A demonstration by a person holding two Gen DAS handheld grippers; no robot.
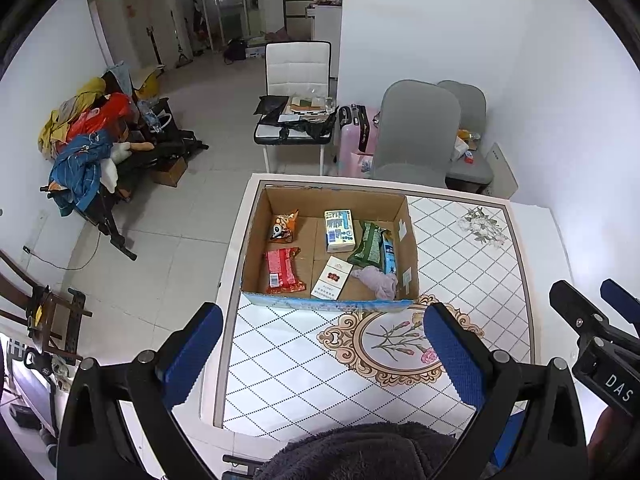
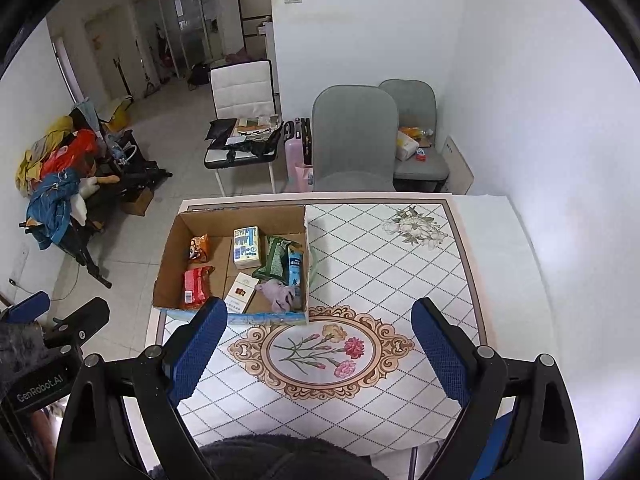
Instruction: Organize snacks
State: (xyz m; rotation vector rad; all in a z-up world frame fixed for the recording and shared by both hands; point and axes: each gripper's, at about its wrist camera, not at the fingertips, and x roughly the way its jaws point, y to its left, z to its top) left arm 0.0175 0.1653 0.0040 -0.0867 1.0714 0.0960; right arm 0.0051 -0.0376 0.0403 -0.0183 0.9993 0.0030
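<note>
An open cardboard box [image 1: 256, 240] [image 2: 170, 248] stands on the tiled table. Inside lie an orange snack bag [image 1: 284, 226] [image 2: 199, 249], a red packet [image 1: 282, 272] [image 2: 195, 286], a white-blue carton [image 1: 339, 230] [image 2: 246, 247], a green bag [image 1: 369, 242] [image 2: 274, 258], a blue packet [image 1: 390, 256] [image 2: 295, 266], a white-red flat box [image 1: 331, 278] [image 2: 239, 294] and a lilac cloth [image 1: 378, 278] [image 2: 280, 294]. My left gripper [image 1: 324, 352] hangs open above the table in front of the box, holding nothing. My right gripper [image 2: 320, 350] is open too, empty, just right of the left one.
The table [image 1: 460, 248] [image 2: 400, 272] stands against a white wall on the right. Two grey chairs [image 1: 416, 132] [image 2: 354, 136] stand behind it, a white chair [image 1: 298, 68] with clutter further back. A pile of clothes [image 1: 84, 140] lies on the floor at left.
</note>
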